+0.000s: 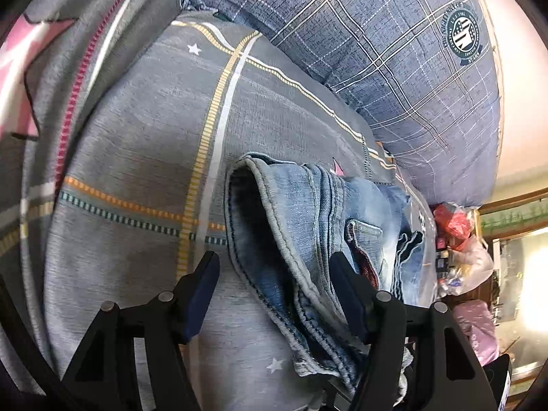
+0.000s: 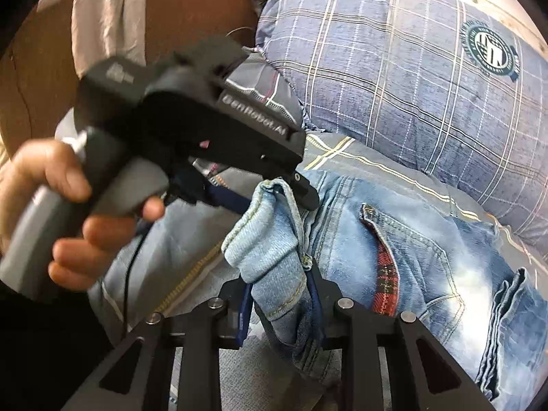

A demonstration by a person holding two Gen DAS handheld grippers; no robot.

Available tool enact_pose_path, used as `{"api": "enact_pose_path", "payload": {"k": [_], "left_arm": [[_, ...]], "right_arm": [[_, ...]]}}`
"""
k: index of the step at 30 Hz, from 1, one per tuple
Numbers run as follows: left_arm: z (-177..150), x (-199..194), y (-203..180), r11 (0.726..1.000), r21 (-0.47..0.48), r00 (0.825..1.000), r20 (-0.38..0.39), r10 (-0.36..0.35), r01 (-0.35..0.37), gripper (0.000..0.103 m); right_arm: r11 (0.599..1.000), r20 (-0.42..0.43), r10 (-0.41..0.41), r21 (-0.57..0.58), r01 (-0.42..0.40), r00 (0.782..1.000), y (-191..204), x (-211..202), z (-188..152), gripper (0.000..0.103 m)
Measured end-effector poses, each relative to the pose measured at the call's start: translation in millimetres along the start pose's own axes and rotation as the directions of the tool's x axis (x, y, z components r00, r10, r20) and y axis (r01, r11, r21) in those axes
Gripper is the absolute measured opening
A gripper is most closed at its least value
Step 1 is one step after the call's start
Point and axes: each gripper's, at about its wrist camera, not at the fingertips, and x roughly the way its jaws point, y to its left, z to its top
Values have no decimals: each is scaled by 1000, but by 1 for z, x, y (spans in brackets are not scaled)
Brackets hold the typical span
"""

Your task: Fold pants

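Light blue jeans (image 2: 411, 239) lie on a grey striped bedsheet (image 1: 137, 157), with a back pocket (image 2: 404, 239) facing up. In the right wrist view my right gripper (image 2: 279, 294) is shut on a leg hem (image 2: 274, 267) and holds it lifted. The left gripper body (image 2: 191, 109) is in a hand above it, its fingers (image 2: 304, 191) at the hem's far end. In the left wrist view my left gripper (image 1: 274, 291) is open, its jaws wide apart either side of the open leg cuff (image 1: 260, 226).
A blue plaid pillow (image 1: 394, 51) lies beyond the jeans. A brown headboard (image 2: 191, 3) with a grey cloth (image 2: 106, 10) stands at the back left. Plastic bags (image 1: 462, 250) and clutter sit past the bed's right edge.
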Motion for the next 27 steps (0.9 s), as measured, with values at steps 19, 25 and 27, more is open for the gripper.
{"api": "enact_pose_path", "payload": {"k": [19,25,27], "left_arm": [[4,16,-8,984,-56,985,13,-169,170,67],[1,13,-20,989,16,987,51,-150,150,32],[1,10,-26,989,54,988,66,-139,135,24]], "right_arm": [[998,79,-32,64,26,996,-4,-35,7,26],[997,74,-19,71,13,997,-4,-33,1,26],[997,75,-15,72,9,997,-3,-33,-1,26]]}}
